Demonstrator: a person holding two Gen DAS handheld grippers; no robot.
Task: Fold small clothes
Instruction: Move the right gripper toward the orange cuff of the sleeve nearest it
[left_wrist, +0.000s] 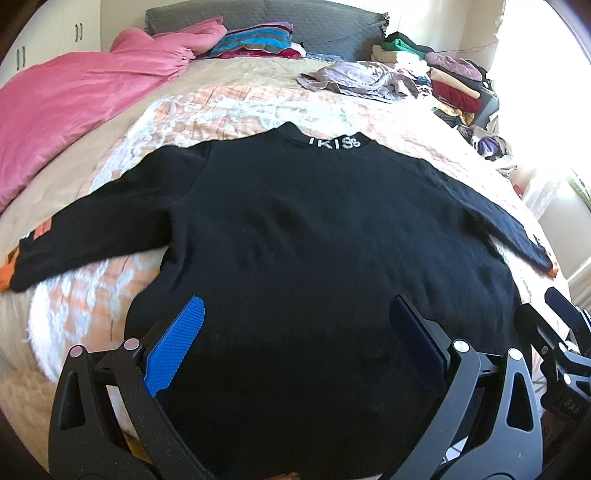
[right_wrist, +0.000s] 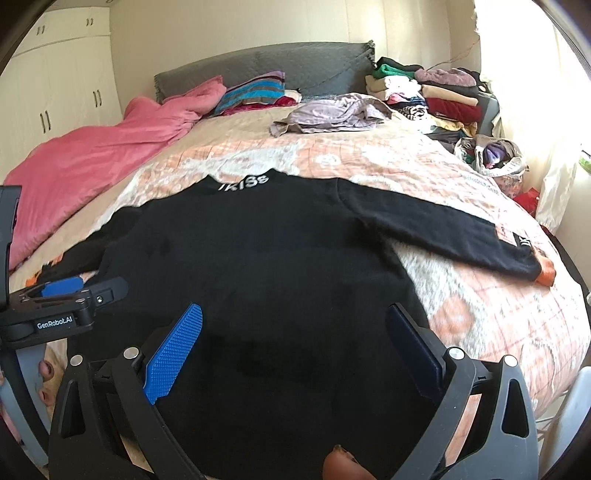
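Both tongs, left (left_wrist: 295, 328) and right (right_wrist: 295, 332), hang side by side, jaws spread wide.

Bright daylight from blown-out window (left_wrist: 546, 74) at two o'clock, heavy fisheye bending at edges, black sweater (left_wrist: 314, 229) detail lost, slight softness.

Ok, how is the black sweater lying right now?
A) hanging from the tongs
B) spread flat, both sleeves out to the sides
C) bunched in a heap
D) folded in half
B: the black sweater lies flat on the bed, collar away from the cameras, one sleeve stretched out to each side.
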